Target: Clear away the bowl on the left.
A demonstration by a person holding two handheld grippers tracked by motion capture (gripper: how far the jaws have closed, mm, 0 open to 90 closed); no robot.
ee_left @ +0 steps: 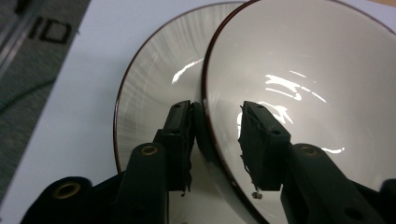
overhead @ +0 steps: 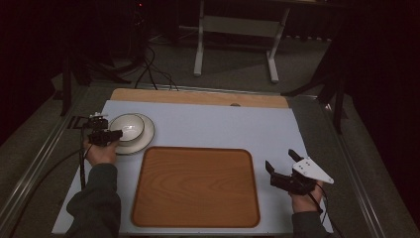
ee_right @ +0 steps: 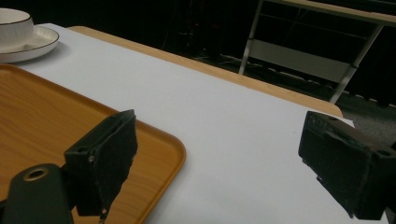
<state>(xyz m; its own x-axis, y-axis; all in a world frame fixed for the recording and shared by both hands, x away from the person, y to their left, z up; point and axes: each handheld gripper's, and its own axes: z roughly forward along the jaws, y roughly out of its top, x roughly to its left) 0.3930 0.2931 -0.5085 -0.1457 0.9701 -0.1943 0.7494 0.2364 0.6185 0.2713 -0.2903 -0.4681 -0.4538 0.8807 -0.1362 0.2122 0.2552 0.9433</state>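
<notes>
Up at the far left of the white table top [overhead: 208, 124], saw a white bowl [overhead: 127, 127] sitting inside a white plate [overhead: 147, 135], both edged with a thin dark rim. Held the left gripper [overhead: 113, 135] at the bowl's near-left edge, gripped from below by the left hand [overhead: 100, 152]. In the left gripper view, found the jaws straddling the bowl [ee_left: 308, 79] wall: one pad outside, pressed against the wall just over the plate [ee_left: 154, 88], the other inside the bowl and a little off the glazed surface. Not fully clamped, then; parted around the rim with contact on the outer side only.

Nearer the person, lay a wooden tray [overhead: 195, 187] with rounded corners, bare, flat on the table, well apart from the plate's near edge.

Kept the right gripper [overhead: 281, 165] to the right of the tray, above the table's near-right corner, in the right hand [overhead: 306, 199], grey three-cornered plate on top. Showed its jaws spread wide in the right gripper view, grasping nothing, with the tray [ee_right: 51, 121] corner behind the left pad and bare table [ee_right: 224, 126] between them. Caught the bowl [ee_right: 14, 25] and plate [ee_right: 35, 43] far off at that view's upper left.
</notes>
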